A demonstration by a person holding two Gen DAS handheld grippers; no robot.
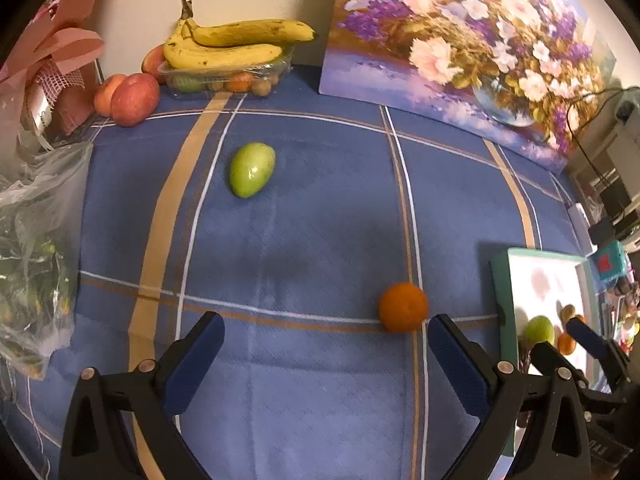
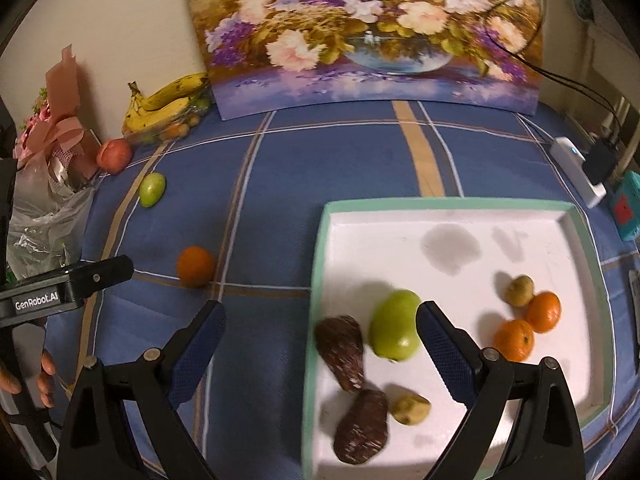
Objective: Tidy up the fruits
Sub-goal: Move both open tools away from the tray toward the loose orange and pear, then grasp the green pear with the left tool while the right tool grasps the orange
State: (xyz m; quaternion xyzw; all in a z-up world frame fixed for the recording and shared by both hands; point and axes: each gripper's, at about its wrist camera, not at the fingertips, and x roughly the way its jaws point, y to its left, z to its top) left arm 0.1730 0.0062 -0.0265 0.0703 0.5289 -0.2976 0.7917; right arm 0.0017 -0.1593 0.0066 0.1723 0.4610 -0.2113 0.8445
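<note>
An orange lies loose on the blue plaid cloth, just ahead of my left gripper's right finger. Farther back lies a green mango. My left gripper is open and holds nothing. A white tray with a mint rim holds a green mango, two oranges, two brown scaly fruits and two small brownish fruits. My right gripper hovers open over the tray's left rim, nothing between its fingers.
Bananas rest on a clear punnet of small fruit at the back, with red apples beside it. A flower painting leans on the wall. A plastic bag and pink wrapping sit at the left. A white power strip lies at right.
</note>
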